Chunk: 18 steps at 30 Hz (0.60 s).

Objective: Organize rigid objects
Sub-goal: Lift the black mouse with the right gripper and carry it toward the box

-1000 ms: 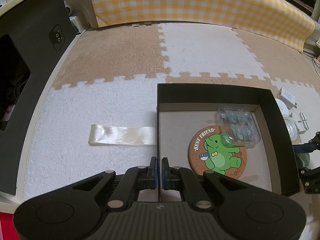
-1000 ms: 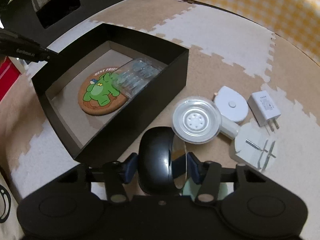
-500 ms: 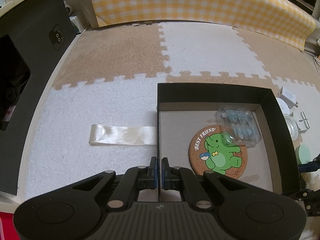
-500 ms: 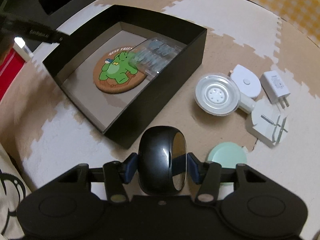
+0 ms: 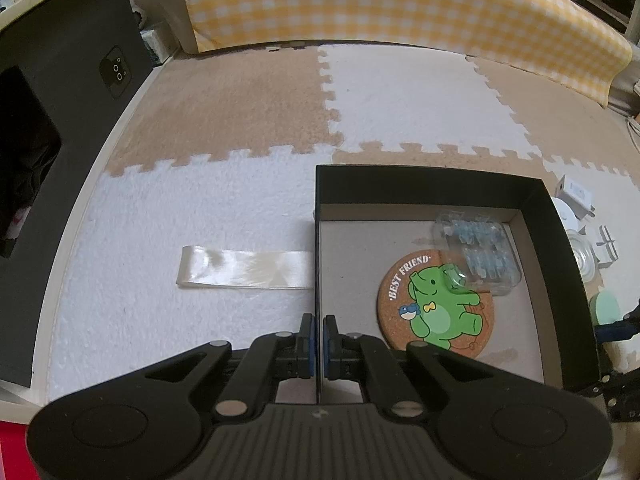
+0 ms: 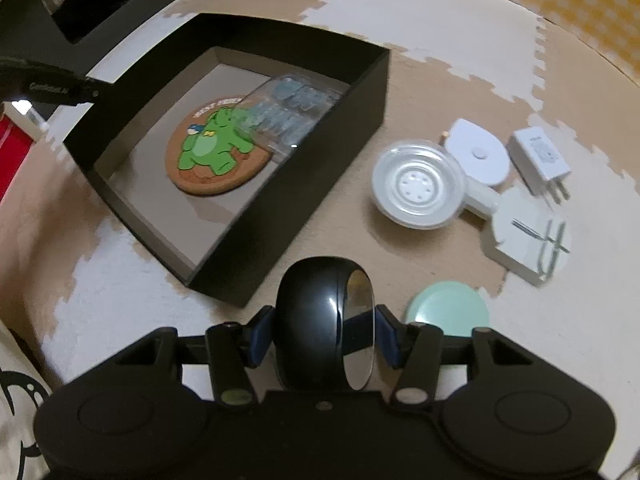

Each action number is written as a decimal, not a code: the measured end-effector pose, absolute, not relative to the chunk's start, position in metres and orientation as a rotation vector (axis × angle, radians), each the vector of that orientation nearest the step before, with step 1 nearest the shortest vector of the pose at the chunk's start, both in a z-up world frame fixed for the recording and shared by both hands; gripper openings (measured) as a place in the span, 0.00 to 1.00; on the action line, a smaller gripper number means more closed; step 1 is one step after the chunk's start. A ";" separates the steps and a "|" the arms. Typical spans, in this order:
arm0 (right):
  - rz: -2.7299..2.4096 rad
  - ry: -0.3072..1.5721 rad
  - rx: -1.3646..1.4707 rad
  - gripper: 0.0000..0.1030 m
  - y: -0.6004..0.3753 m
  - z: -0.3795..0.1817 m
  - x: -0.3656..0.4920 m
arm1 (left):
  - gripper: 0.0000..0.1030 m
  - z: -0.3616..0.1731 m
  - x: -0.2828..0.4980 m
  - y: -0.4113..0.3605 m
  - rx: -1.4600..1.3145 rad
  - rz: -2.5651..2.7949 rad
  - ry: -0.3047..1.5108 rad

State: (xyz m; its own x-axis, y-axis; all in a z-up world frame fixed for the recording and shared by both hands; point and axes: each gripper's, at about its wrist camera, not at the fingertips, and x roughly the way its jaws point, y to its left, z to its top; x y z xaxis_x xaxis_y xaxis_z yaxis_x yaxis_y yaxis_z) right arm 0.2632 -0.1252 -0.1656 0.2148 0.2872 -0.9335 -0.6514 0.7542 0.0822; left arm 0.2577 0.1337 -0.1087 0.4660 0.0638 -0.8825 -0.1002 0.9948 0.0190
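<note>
Two grippers are working over a floor of tan and white foam mats (image 5: 240, 120). The right gripper (image 6: 325, 330) is clamping a round black object with a mirror-like face (image 6: 320, 320) between its blue pads, holding it in the air just off the near corner of the black box (image 6: 328, 168). From that object, the box is lying toward eleven o'clock, and a mint-green disc (image 6: 448, 308) is sitting on the mat just beside it at three o'clock.

Inside the box, a cork coaster with a green elephant (image 5: 436, 304) is lying flat on the grey bottom, and a clear plastic case of small blue pieces (image 5: 476, 252) is resting partly on its far edge.

The left gripper (image 5: 319, 344) is pinching the box's left wall, its jaws nearly together with only the thin wall between them. A cream ribbon (image 5: 244, 267) is stretching out from that wall toward nine o'clock.

To the right of the box, toward two o'clock from the black object, a clear round dish (image 6: 418, 182), a white oval piece (image 6: 478, 152), a white charger with two prongs (image 6: 540, 158) and a white notched disc (image 6: 524, 236) are lying close together on the mat.
</note>
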 end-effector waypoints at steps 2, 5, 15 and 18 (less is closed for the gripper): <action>0.647 1.184 -0.339 0.53 -0.130 -0.161 0.266 | 0.03 -0.109 0.258 0.134 -0.038 0.100 1.080; 0.623 1.163 -0.294 0.53 -0.136 -0.153 0.270 | 0.04 -0.109 0.257 0.134 -0.039 0.100 1.079; 0.584 1.071 -0.129 0.53 -0.147 -0.113 0.269 | 0.04 -0.108 0.258 0.132 -0.035 0.100 1.078; 0.583 1.043 -0.048 0.53 -0.147 -0.098 0.269 | 0.04 -0.108 0.258 0.132 -0.036 0.100 1.078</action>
State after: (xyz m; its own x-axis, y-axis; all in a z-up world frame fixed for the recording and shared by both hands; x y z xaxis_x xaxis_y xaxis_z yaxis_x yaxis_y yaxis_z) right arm 0.2686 -0.1472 -0.0983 0.3674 0.4314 -0.8240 -0.4757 0.8484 0.2321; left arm 0.2580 0.1322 -0.1082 0.4693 0.0639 -0.8807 -0.0995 0.9949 0.0192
